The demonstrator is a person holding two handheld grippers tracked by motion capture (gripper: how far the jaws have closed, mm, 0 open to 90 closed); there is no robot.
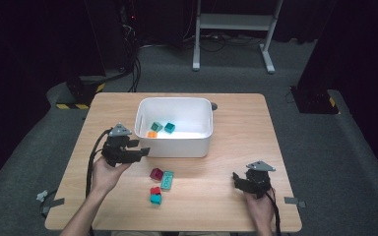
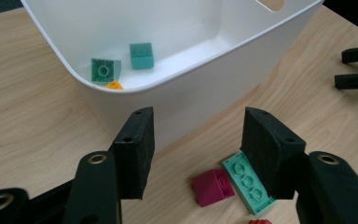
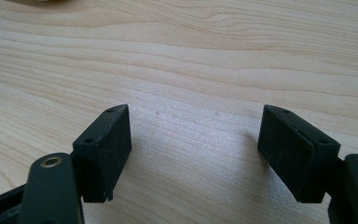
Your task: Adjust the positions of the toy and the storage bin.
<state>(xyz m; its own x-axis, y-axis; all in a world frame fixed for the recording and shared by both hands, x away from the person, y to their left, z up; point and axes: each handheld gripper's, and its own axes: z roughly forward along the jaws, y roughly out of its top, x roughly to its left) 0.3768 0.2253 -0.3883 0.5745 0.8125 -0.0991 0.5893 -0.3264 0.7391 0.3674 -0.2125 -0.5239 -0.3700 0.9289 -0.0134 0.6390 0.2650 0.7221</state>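
A white bin [image 1: 174, 100] stands mid-table and holds a green brick [image 1: 156, 127], a teal brick [image 1: 170, 128] and an orange brick [image 1: 151, 134]. In front of it lie a magenta brick [image 1: 156, 174], a long teal brick [image 1: 167, 180], a red brick [image 1: 155, 190] and another teal brick [image 1: 156, 198]. My left gripper [image 1: 141, 147] hovers open by the bin's front left corner. In the left gripper view its open jaws frame the bin wall [image 2: 191, 88], with the magenta brick [image 2: 212, 185] and long teal brick [image 2: 247, 182] below. My right gripper [image 1: 236, 181] is open and empty over bare wood [image 3: 191, 56].
The wooden table [image 1: 236, 128] has open surface on both sides of the bin. Tape marks sit at its front corners [image 1: 294, 201]. A white stand [image 1: 234, 22] and cables lie on the floor beyond the far edge.
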